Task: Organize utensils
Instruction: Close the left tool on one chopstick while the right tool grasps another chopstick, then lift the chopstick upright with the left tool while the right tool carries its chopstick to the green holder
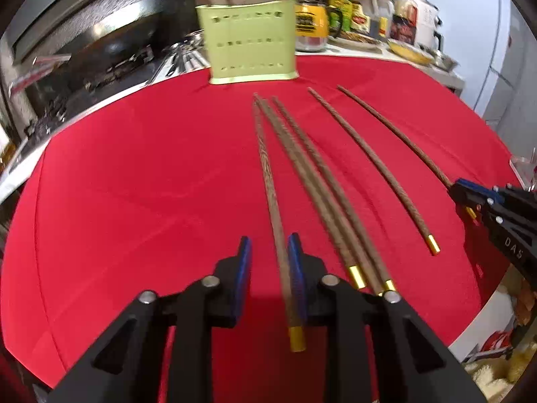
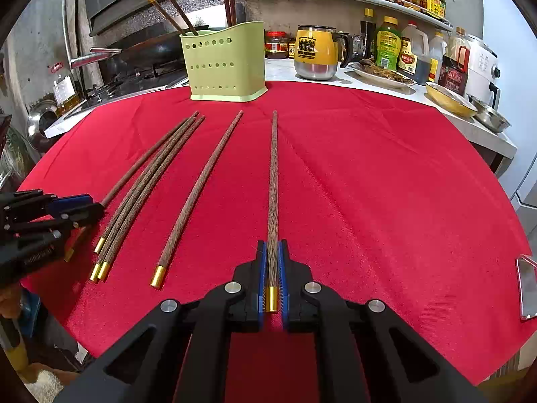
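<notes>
Six brown chopsticks with gold ends lie on a red cloth (image 2: 369, 184) that covers the desk. They all point toward 12 o'clock, where a green holder (image 2: 225, 63) stands at the far edge of the cloth. Four more chopsticks (image 2: 171, 10) stick up out of the holder.

The right gripper (image 2: 272, 245) has its fingers pressed on the right chopstick (image 2: 273, 174), near its gold end. This stick runs straight up to 12 o'clock in the right wrist view.

The left gripper (image 1: 268, 245) has its fingers spread, with a gap between them. The left chopstick (image 1: 268, 181) runs through that gap, close beside the finger on the 3 o'clock side. The picture is blurry here, so a touch cannot be told.

Between the two grippers lie four sticks. Three chopsticks (image 2: 151, 181) lie bunched together, touching, at about 10 o'clock in the right wrist view. A lone chopstick (image 2: 201, 194) lies by itself, between the bunch and the right chopstick.

Behind the cloth, at 1 o'clock, stands a yellow mug (image 2: 315, 53). Bottles (image 2: 387, 43) stand near it on the desk.
</notes>
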Demonstrator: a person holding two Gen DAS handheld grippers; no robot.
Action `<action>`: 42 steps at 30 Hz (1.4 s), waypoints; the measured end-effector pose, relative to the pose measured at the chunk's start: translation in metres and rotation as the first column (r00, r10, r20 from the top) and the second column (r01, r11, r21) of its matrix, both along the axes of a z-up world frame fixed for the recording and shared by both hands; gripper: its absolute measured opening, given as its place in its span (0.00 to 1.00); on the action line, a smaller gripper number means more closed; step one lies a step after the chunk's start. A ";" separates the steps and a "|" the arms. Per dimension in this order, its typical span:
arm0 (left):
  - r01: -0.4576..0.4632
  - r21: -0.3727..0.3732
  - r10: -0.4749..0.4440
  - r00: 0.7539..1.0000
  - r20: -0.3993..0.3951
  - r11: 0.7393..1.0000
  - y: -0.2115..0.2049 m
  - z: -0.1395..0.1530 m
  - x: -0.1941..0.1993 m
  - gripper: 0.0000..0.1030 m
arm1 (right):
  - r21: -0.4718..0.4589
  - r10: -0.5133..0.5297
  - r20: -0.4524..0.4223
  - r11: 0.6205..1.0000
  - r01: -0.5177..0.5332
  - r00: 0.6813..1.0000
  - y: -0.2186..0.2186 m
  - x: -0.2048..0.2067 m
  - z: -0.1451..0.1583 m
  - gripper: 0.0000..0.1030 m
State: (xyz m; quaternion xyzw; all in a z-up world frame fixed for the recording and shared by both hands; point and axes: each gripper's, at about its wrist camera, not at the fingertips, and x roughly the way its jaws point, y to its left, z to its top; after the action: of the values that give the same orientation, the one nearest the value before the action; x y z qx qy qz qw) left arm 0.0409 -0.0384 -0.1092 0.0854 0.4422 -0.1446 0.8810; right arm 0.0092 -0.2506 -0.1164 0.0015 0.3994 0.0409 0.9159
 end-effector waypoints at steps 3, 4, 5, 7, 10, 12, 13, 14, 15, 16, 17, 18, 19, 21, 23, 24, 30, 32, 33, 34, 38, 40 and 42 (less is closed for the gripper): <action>-0.007 -0.155 0.000 0.999 -0.046 0.988 0.031 0.003 0.001 0.21 | 0.056 0.011 -0.001 0.998 -0.011 1.000 -0.003 -0.001 0.001 0.10; -0.013 -0.188 0.003 0.999 -0.051 0.982 0.039 0.003 0.001 0.21 | 0.078 0.014 -0.002 0.997 -0.014 1.000 -0.005 -0.001 0.002 0.10; -0.018 -0.225 0.006 0.999 -0.053 0.974 0.048 0.004 -0.001 0.21 | 0.105 0.016 -0.003 0.994 -0.016 1.000 -0.008 -0.002 0.002 0.15; -0.031 -0.274 0.017 0.998 -0.054 0.961 0.060 0.005 -0.005 0.21 | 0.117 0.009 0.003 0.993 -0.009 1.000 -0.009 -0.005 0.003 0.29; -0.018 -0.281 0.007 0.999 -0.040 0.959 0.060 0.005 -0.016 0.21 | 0.109 0.017 0.017 0.994 -0.019 1.000 -0.007 -0.010 0.002 0.36; 0.006 -0.228 -0.011 1.000 -0.021 0.974 0.049 0.002 -0.023 0.21 | 0.099 0.024 0.020 0.995 -0.026 1.000 -0.004 -0.013 0.000 0.35; 0.026 -0.191 -0.027 1.000 -0.005 0.981 0.039 0.001 -0.025 0.21 | 0.081 0.024 0.027 0.996 -0.026 0.999 -0.002 -0.014 0.000 0.35; 0.040 -0.171 -0.040 0.999 0.004 0.985 0.033 0.000 -0.026 0.21 | 0.055 0.027 0.035 0.998 -0.029 0.999 0.001 -0.015 0.000 0.35; 0.051 -0.155 -0.050 0.999 0.011 0.987 0.028 -0.001 -0.028 0.21 | 0.041 0.029 0.039 0.999 -0.031 0.999 0.003 -0.015 0.000 0.33; 0.064 -0.135 -0.062 0.998 0.020 0.989 0.022 -0.001 -0.031 0.21 | 0.038 0.030 0.041 0.999 -0.032 0.999 0.003 -0.015 0.000 0.33; 0.069 -0.114 -0.066 0.997 0.024 0.991 0.018 -0.002 -0.032 0.21 | 0.034 0.029 0.045 0.999 -0.030 0.999 0.003 -0.015 -0.001 0.33; 0.066 -0.076 -0.064 0.997 0.038 0.995 0.014 -0.003 -0.034 0.21 | 0.032 0.028 0.047 0.999 -0.029 0.999 0.002 -0.015 -0.001 0.31; 0.067 -0.033 -0.065 0.997 0.052 0.997 0.008 -0.003 -0.036 0.21 | 0.024 0.024 0.052 0.999 -0.025 0.998 0.003 -0.016 -0.001 0.29; 0.062 0.020 -0.064 0.995 0.070 0.998 0.003 -0.004 -0.040 0.21 | 0.009 0.026 0.062 1.000 -0.026 0.998 0.004 -0.018 -0.002 0.22; 0.051 0.050 -0.055 0.996 0.074 0.997 0.003 -0.004 -0.043 0.21 | -0.003 0.034 0.069 0.999 -0.034 0.997 0.005 -0.022 -0.003 0.20; 0.043 0.049 -0.047 0.997 0.069 0.998 0.005 -0.004 -0.043 0.21 | -0.010 0.036 0.071 0.999 -0.035 0.997 0.005 -0.024 -0.003 0.20; 0.018 0.036 -0.020 0.997 0.069 0.999 0.012 -0.004 -0.046 0.21 | -0.033 0.018 0.084 0.999 -0.015 0.996 0.005 -0.032 -0.004 0.19; 0.032 0.028 -0.035 0.996 0.080 0.999 0.010 -0.004 -0.045 0.18 | -0.022 0.016 0.087 1.000 -0.014 0.996 0.006 -0.033 -0.004 0.13; 0.034 0.031 -0.037 0.996 0.085 0.999 0.010 -0.005 -0.046 0.13 | -0.021 0.011 0.087 1.000 -0.009 0.996 0.006 -0.033 -0.004 0.07; 0.029 0.041 -0.033 0.995 0.095 0.999 0.010 -0.005 -0.046 0.08 | -0.021 0.006 0.089 1.000 -0.004 0.996 0.007 -0.034 -0.004 0.07; 0.028 -0.017 -0.026 0.995 0.094 0.999 0.017 0.000 -0.044 0.07 | 0.015 -0.005 0.080 1.000 0.003 0.997 0.002 -0.032 -0.003 0.07; 0.024 -0.022 -0.020 0.990 0.143 0.999 0.020 0.012 -0.044 0.07 | 0.030 -0.013 0.087 0.999 0.010 0.996 -0.001 -0.030 0.003 0.07; 0.018 -0.047 -0.009 0.983 0.185 0.999 0.025 0.027 -0.044 0.07 | 0.028 -0.018 0.127 1.000 0.014 0.992 -0.002 -0.031 0.017 0.07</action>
State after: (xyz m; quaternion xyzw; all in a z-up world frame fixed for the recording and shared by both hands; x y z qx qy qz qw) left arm -0.0029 -0.0135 -0.0823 0.0801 0.3543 -0.1529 0.9190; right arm -0.0214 -0.2524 -0.0998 0.0143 0.3396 0.0389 0.9397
